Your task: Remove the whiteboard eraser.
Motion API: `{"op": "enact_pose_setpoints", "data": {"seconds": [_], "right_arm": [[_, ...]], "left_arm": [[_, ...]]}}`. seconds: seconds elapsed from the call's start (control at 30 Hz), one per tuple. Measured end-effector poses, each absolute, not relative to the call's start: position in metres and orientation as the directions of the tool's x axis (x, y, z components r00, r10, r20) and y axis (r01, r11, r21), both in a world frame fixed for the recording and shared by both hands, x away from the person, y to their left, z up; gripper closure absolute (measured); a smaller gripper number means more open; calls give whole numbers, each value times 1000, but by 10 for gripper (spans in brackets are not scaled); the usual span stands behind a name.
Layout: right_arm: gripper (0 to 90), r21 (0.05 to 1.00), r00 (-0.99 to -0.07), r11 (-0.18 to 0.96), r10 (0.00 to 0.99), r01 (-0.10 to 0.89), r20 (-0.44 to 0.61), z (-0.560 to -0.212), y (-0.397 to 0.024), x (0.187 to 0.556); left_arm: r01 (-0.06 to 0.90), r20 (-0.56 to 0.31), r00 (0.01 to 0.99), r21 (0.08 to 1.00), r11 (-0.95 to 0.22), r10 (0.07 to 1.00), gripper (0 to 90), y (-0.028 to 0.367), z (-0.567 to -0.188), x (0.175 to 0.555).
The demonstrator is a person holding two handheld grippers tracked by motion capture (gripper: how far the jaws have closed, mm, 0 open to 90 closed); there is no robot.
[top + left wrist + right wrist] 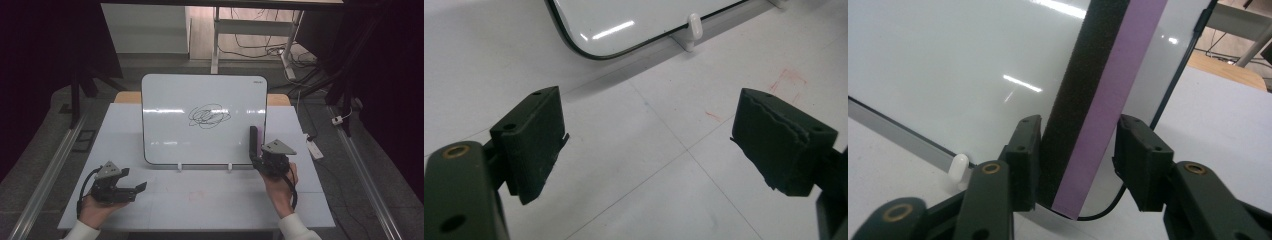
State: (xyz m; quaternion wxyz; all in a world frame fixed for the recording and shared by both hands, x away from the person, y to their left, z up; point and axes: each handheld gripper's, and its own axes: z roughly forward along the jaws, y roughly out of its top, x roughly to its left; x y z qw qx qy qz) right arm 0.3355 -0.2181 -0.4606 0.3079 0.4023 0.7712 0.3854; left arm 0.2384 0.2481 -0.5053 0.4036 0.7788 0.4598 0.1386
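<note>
so in the high view the whiteboard stands propped on its little white clips, with a black scribble sitting untouched in the middle of it. the right gripper is at the board's lower right corner with a whiteboard eraser sticking straight up from between its jaws, leaning against the board face. the left gripper sits well off to the other side, low over the table, nothing near its jaws.

left gripper view: jaws spread wide and released, just bare white tabletop between them. the board's rounded bottom corner and one white clip are out ahead of the jaws, well apart from them. some faint red marks on the table ahead of the right-hand jaw.

right gripper view: the eraser, dark felt side and purple back, runs up between the two jaws. the felt side is flush against one jaw pad; on the purple side i can see a sliver of gap to the other pad, so i'd say the jaws are closed in around it but not clamped from both sides yet. the whiteboard fills the background right behind it.

progress-wise: eraser is reached and basically in the jaws, but the grip needs finishing, and the scribble is all there, so the actual wiping is all left to do.
</note>
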Motion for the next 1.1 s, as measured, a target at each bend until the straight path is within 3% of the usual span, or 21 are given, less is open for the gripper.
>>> {"op": "enact_pose_setpoints", "data": {"seconds": [0.13, 0.33, 1.1], "right_arm": [[615, 847, -472, 371, 866, 381, -167, -460, -219, 334], [651, 856, -456, 345, 878, 385, -149, -457, -223, 333], [662, 893, -561, 347, 816, 287, -137, -444, -226, 311]], "left_arm": [[604, -155, 539, 757, -251, 828, 146, 249, -506, 238], [603, -151, 539, 756, -255, 828, 145, 249, -506, 238], [610, -174, 536, 757, -237, 826, 149, 250, -504, 238]]}}
